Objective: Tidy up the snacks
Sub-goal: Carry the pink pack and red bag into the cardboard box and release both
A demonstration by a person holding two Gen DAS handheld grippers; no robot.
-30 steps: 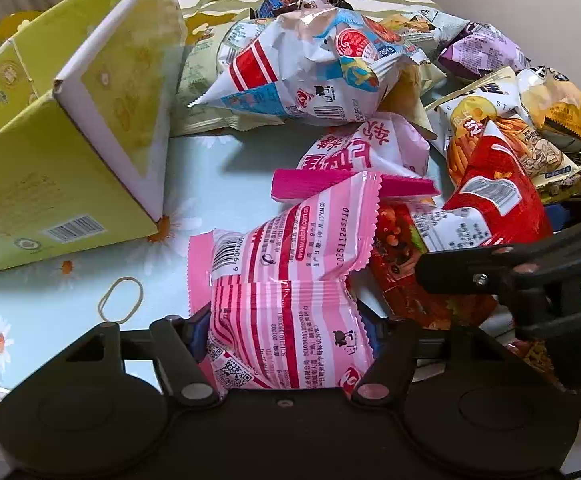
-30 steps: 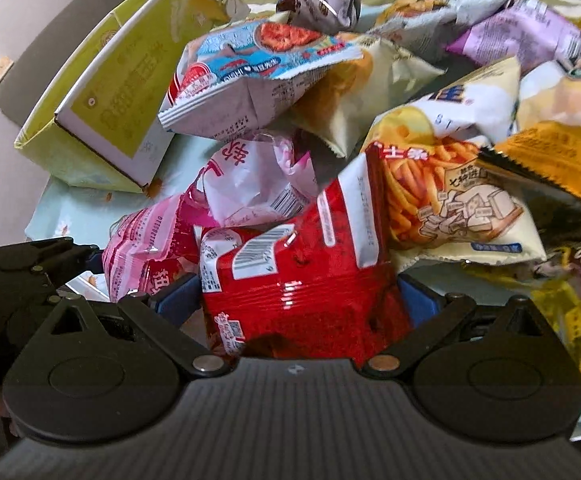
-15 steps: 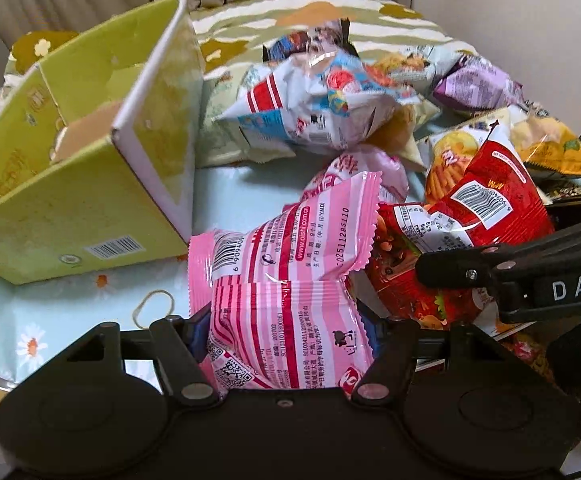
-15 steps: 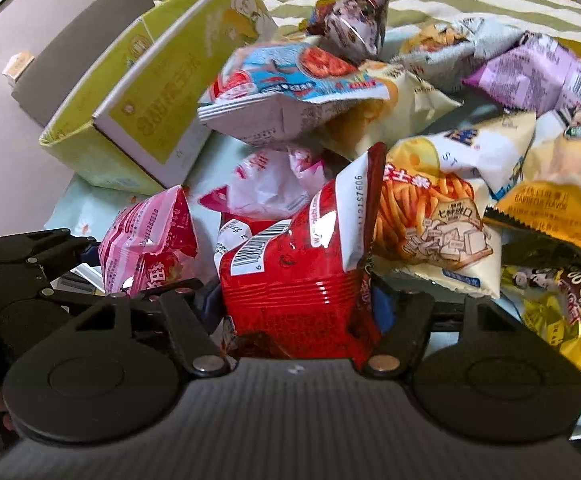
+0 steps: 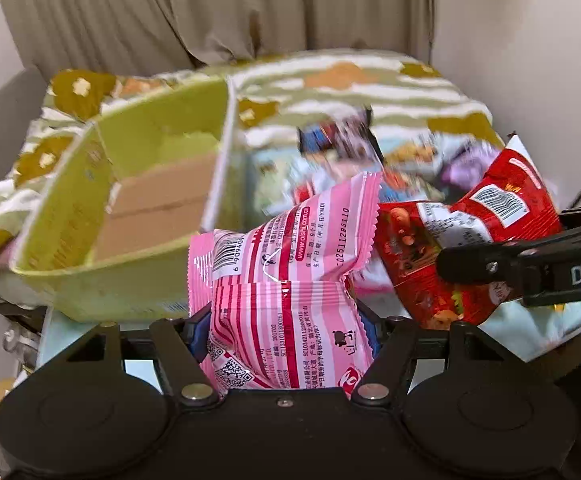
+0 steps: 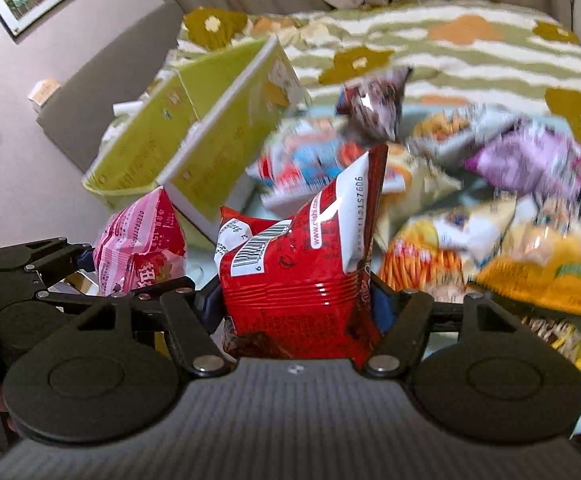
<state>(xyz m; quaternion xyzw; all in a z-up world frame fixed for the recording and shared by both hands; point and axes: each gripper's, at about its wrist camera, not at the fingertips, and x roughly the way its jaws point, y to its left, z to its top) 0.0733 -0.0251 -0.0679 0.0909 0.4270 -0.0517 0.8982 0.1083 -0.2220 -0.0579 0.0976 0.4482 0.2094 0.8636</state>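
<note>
My left gripper [image 5: 286,320] is shut on a pink striped snack bag [image 5: 290,248], which hangs off the table. To its right, my right gripper [image 6: 296,300] is shut on a red snack bag [image 6: 302,248], also raised; the bag's sides crumple between the pads. The red bag [image 5: 422,248] shows in the left wrist view, and the pink bag [image 6: 138,248] shows at the left of the right wrist view. An open yellow-green cardboard box [image 5: 130,280] stands ahead and to the left, its brown floor bare. The same box [image 6: 138,160] lies beyond the pink bag.
Several more snack bags lie piled on the light blue table [image 5: 538,332], among them a purple bag [image 6: 530,160] and an orange-yellow bag [image 6: 546,272]. A green patterned blanket [image 5: 350,80] covers the furniture behind. Curtains and walls close the back.
Both grippers have risen with their bags, so the pile sits lower and the box's inside shows. The right jaws narrowed onto the red bag, squeezing it.
</note>
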